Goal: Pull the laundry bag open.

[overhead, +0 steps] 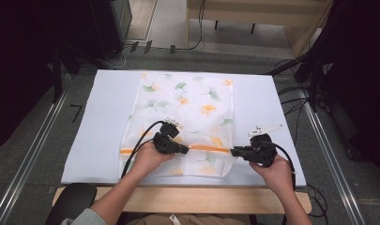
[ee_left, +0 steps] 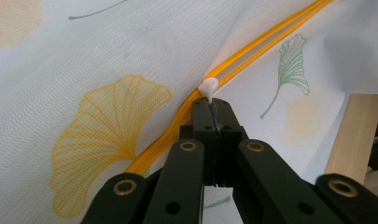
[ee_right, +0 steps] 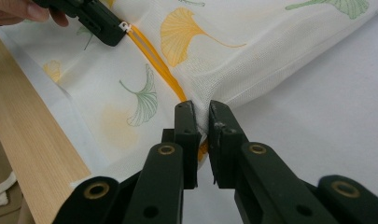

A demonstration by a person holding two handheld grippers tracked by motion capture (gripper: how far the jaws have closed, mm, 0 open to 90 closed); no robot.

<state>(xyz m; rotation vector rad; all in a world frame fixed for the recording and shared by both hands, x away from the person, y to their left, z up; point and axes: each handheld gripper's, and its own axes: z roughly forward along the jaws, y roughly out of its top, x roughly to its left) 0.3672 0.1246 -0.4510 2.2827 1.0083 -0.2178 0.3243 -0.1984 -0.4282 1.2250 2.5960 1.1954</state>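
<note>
Left tool (ee_left: pixel 213 108): jaws pressed together, clamped on the small white zipper pull (ee_left: pixel 208 87) of the orange zipper (ee_left: pixel 252 49).
Right tool (ee_right: pixel 201 116): jaws slightly apart, clamped on the edge of the white mesh bag with ginkgo-leaf print (ee_right: pixel 130 60) at the zipper's end.
Bag: laid flat on the white-covered bench (overhead: pixel 103 117).

Left gripper (overhead: pixel 186 150) clamped tight, right gripper (overhead: pixel 233 152) pinching (facing inward), forearms low
</note>
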